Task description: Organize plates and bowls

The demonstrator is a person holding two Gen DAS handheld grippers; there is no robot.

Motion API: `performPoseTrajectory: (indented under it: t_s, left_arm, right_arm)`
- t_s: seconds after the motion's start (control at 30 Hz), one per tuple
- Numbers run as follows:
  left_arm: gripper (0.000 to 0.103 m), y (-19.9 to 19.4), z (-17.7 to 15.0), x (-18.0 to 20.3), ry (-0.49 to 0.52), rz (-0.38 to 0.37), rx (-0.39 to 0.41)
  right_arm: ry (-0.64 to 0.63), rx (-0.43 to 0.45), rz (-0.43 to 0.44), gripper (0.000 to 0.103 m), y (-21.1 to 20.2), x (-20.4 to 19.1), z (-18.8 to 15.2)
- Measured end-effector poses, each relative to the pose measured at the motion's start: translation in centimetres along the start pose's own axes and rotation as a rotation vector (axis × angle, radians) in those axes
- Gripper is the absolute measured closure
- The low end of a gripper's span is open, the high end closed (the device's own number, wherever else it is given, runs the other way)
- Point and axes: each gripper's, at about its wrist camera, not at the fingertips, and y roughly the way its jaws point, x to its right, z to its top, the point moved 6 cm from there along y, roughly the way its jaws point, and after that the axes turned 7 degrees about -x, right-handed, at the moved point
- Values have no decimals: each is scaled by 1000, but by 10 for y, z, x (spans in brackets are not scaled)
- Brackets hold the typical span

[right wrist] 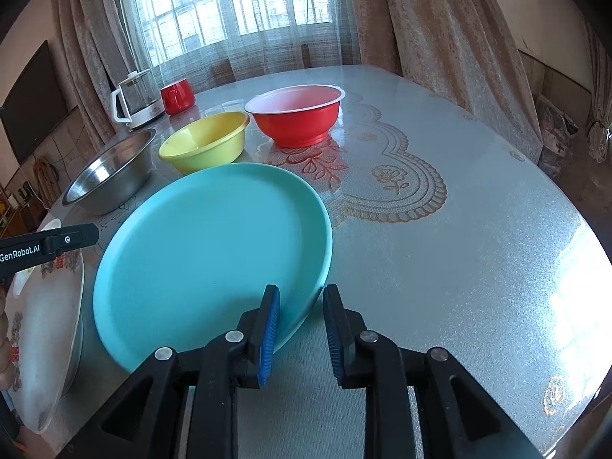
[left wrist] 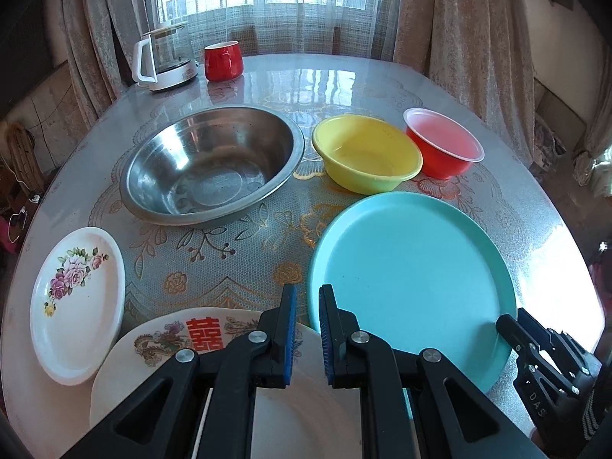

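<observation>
Right hand-held gripper [right wrist: 300,329] open, jaws straddling near rim of round teal plastic plate [right wrist: 214,252] — light, stiff, slick; pinch rim. Left hand-held gripper [left wrist: 308,329] open, empty.

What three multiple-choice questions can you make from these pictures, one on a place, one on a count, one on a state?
1. What stands between the steel bowl and the red bowl?
A. the red mug
B. the yellow bowl
C. the kettle

2. How many bowls are on the table?
A. two
B. three
C. five

3. How is the right gripper?
A. open at the turquoise plate's rim
C. shut on the red bowl
B. shut on the steel bowl

Answers: 1 B, the yellow bowl sits between them. 2 B, steel, yellow, red. 3 A, its jaws straddle the turquoise plate edge with a gap.
</observation>
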Motion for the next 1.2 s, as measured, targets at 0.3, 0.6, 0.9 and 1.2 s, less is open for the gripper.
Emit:
performPoseTrajectory:
  t_s: [0.3,0.6,0.9,1.2]
  left_arm:
    - [89,-37,-15,-32,-64,-8,92]
    - [89,-62,-35,-90,-150,-16,161]
    - [89,-80,-61,-184,-341,22,218]
    - [86,-79,-88,-251,-484,30,225]
  right_arm:
    - [27,-17,8,79,0,2,2]
    - [36,-6,-5,72,-12,3,14]
    - [-110,-21,260,69,-35,-76,36]
    - [-220,-179,516,69,-20,-195,37]
